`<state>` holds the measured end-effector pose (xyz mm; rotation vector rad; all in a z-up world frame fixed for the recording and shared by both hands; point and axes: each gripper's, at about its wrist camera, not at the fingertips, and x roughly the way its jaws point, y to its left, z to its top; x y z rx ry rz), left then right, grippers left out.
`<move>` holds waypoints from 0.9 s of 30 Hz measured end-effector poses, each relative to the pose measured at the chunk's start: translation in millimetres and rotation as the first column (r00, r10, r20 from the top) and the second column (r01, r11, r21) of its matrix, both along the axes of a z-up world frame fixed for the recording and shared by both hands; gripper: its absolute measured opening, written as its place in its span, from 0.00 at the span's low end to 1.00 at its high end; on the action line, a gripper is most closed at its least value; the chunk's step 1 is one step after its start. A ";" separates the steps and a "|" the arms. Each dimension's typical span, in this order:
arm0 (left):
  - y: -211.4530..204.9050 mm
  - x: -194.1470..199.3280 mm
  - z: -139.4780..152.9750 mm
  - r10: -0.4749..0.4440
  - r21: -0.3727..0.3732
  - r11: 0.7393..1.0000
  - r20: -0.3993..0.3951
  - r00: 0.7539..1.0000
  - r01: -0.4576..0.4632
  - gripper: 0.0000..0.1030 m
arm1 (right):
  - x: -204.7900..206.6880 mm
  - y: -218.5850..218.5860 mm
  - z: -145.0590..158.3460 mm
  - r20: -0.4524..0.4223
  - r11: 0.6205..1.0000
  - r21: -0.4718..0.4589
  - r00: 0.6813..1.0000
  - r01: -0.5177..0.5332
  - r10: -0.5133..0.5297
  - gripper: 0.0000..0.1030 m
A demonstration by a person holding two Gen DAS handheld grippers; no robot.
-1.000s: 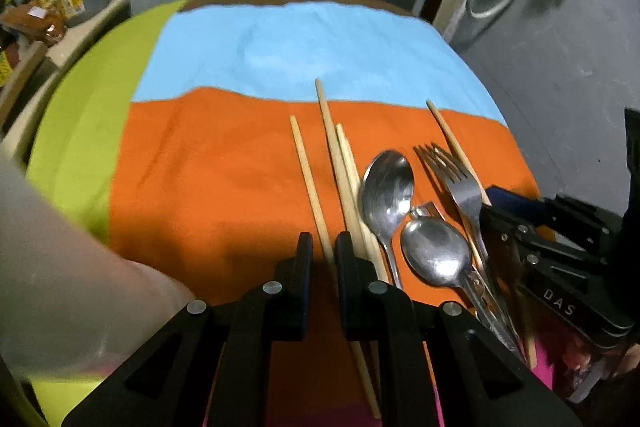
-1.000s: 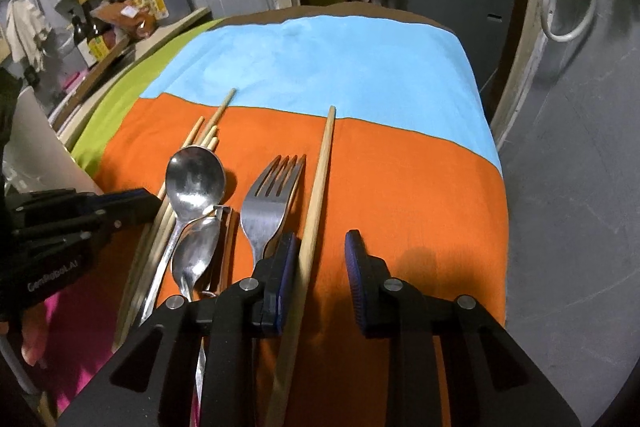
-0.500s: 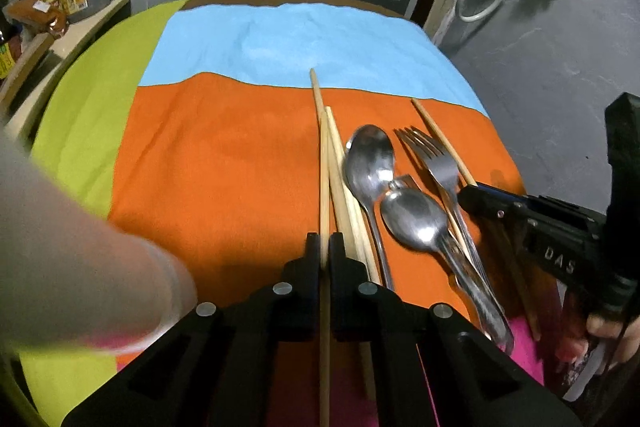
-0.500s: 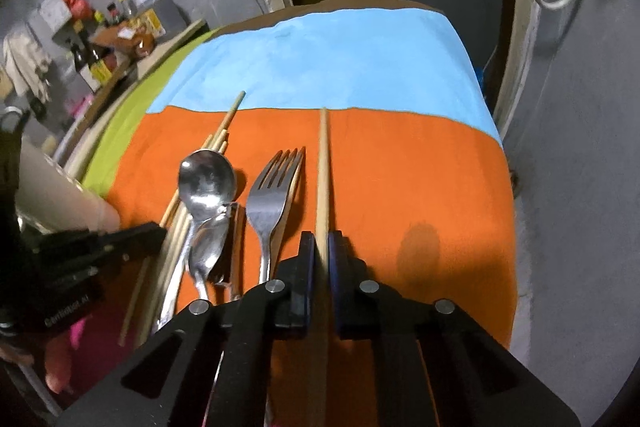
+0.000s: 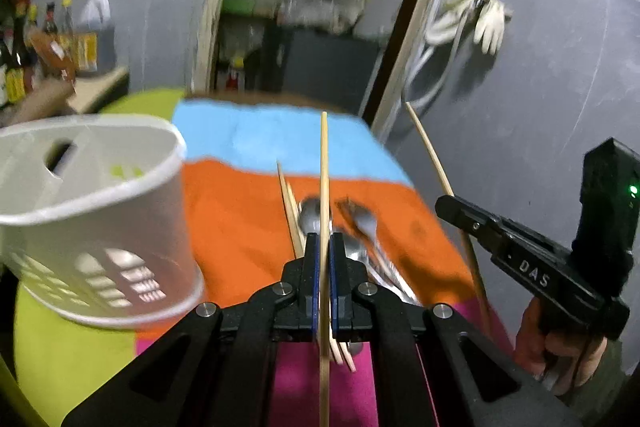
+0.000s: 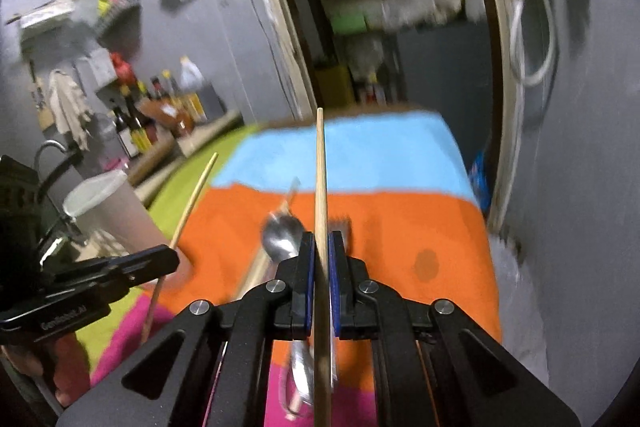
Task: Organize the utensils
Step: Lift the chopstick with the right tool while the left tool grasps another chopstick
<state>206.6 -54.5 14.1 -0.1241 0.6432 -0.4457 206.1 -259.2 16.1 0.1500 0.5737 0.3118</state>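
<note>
The left gripper point(image 5: 324, 247) is pinching one chopstick point(image 5: 324, 163) between fully closed jaws, the stick running forward past the tips and back under the body. The right gripper point(image 6: 319, 247) is clamping a second chopstick point(image 6: 319, 163) the same way.

Both sticks are hanging clear of the cloth point(image 5: 240, 211). The white holder point(image 5: 96, 211) is sitting to the left of the left gripper, near it. Two spoons point(image 5: 316, 215), a fork and two more chopsticks are lying on the cloth just ahead of and below the left tips, blurred.

Risks, as I judge them: each stick is being held at one narrow point, so it may be pivoting or sliding in the pads during a quick swing. A long overhanging tip could be striking the holder rim and missing the opening. The two sticks may also be crossing if both hands are heading for the holder together.
</note>
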 end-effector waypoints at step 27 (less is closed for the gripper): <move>218.9 21.4 76.4 0.474 -0.293 0.873 0.326 0.818 -0.389 0.02 | 37.1 170.6 108.2 0.500 0.941 0.295 0.866 -0.166 -0.003 0.05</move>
